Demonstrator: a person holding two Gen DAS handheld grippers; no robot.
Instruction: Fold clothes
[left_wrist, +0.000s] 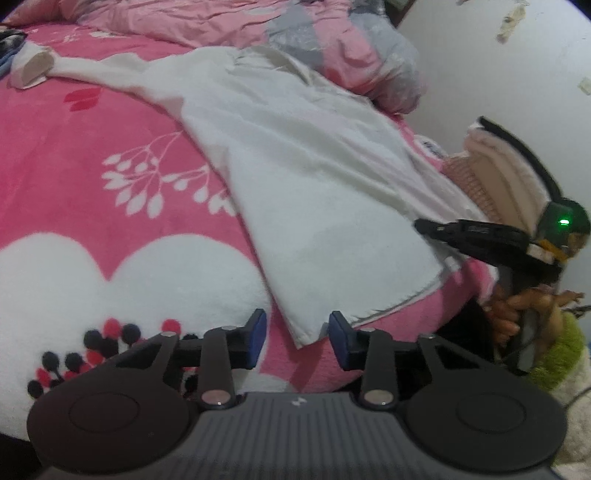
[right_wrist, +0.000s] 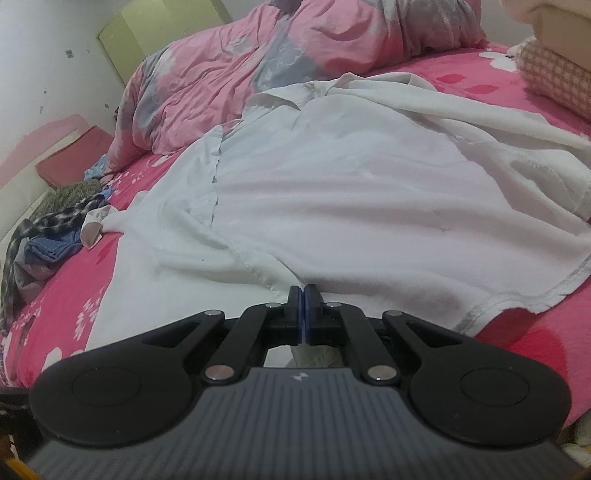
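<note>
While the white shirt lies rumpled, right tool pinches its hem, left tool gapes empty.

- Shirt spread flat on the bed blanket, collar at the far end.
- Crumpled duvet behind the shirt.
- Pile of clothes left of the shirt, near the bed edge.

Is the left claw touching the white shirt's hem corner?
Apart. The left wrist view shows the left claw open, the white shirt corner lying between its pads with pink blanket visible on both sides.
</note>
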